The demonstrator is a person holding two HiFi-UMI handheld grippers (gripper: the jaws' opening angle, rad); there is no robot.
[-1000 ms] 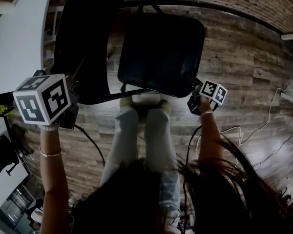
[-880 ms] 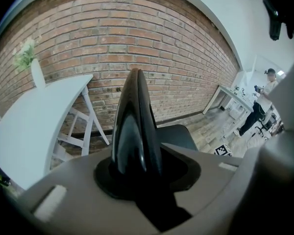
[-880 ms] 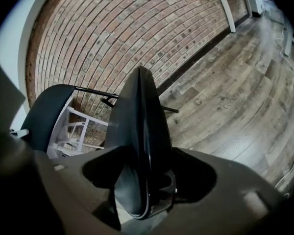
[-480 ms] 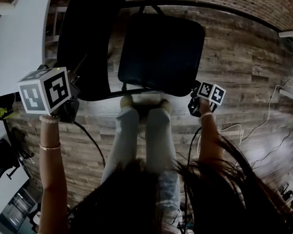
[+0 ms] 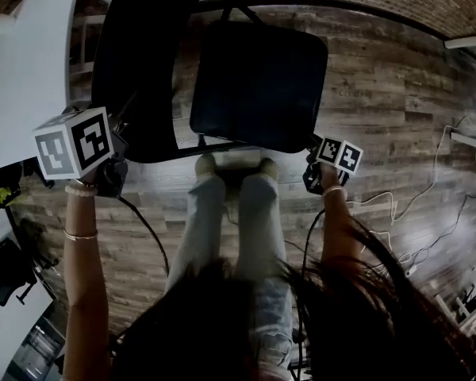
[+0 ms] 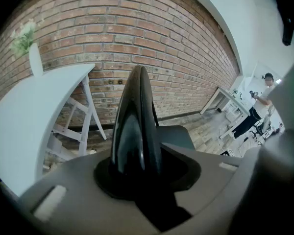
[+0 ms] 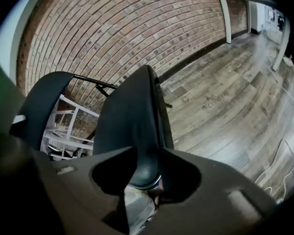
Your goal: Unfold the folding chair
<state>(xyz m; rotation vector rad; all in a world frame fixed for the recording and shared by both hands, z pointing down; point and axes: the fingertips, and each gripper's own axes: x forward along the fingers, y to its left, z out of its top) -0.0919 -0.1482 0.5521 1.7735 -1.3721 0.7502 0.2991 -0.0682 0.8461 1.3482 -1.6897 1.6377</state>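
Black seat [image 7: 132, 131] of the folding chair [image 5: 222, 94] fills the right claw [image 7: 144, 173], whose jaws have just been closing onto its edge, while the left claw [image 6: 137, 175] pinches the backrest [image 6: 134, 126], likely readying the unfolding pull.

The head camera is looking steeply down on the black folding chair [image 5: 258, 86]; both gripper views are looking from right against it toward the red brick wall [image 6: 137, 28].

I note: glossy black plastic chair backrest [image 5: 139, 62]; matte black padded chair seat [image 5: 258, 82]. Wood-plank floor [image 5: 381, 94] grey-brown, streaked grain. Brick wall [image 6: 137, 28] red-brown, pale mortar lines, running-bond pattern. Curved tabletop [image 5: 24, 62] white. Marker cubes [image 5: 73, 143] white faces, black square patterns. Person's trousers [image 5: 210, 221] pale grey.
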